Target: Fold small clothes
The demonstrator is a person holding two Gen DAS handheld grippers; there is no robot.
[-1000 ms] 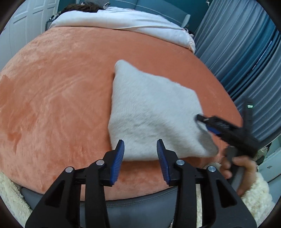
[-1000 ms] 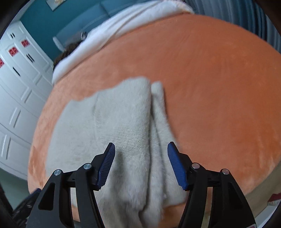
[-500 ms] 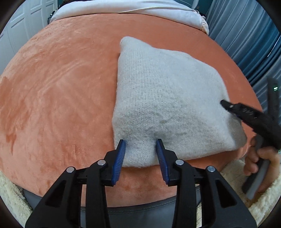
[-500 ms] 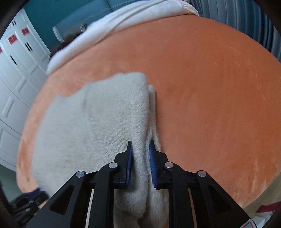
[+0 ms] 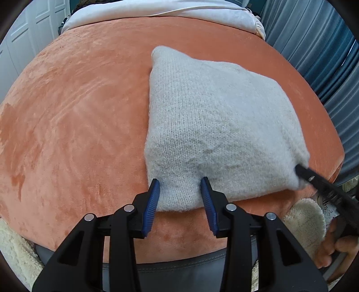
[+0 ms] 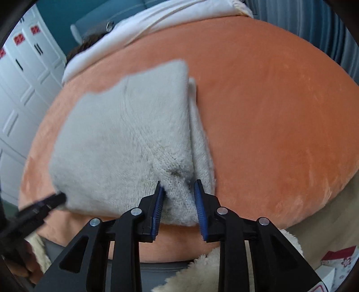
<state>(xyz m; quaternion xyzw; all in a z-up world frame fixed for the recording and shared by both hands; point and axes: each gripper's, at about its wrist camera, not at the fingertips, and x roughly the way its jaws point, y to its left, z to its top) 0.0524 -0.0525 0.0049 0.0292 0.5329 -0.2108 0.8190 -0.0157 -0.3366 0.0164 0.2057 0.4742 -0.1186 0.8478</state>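
A folded, fuzzy pale-grey knitted sweater [image 5: 219, 125] lies on an orange plush bed cover [image 5: 78, 112]. My left gripper [image 5: 180, 193] stands open over the sweater's near left corner, with the hem between its blue pads and no visible pinch. My right gripper [image 6: 178, 197] grips a bunched fold at the sweater's [image 6: 125, 143] near right corner, and creases run out from the pinch. Its jaws are opening slightly with the knit still filling the gap. The left wrist view shows the right gripper [image 5: 301, 171] tucked into that corner. The right wrist view is blurred.
A white duvet [image 5: 157, 11] lies at the far end of the bed. Blue curtains [image 5: 325, 56] hang on the right, and white cupboard doors [image 6: 22, 78] stand on the left. A cream fleece sleeve [image 5: 305, 222] and a hand [image 5: 336, 253] are at the near right. A grey bed edge [image 5: 179, 269] runs below.
My right gripper closed from wide open onto the sweater's right fold, then widened a little and shifted with it. My left gripper came down until the near hem lay between its pads.
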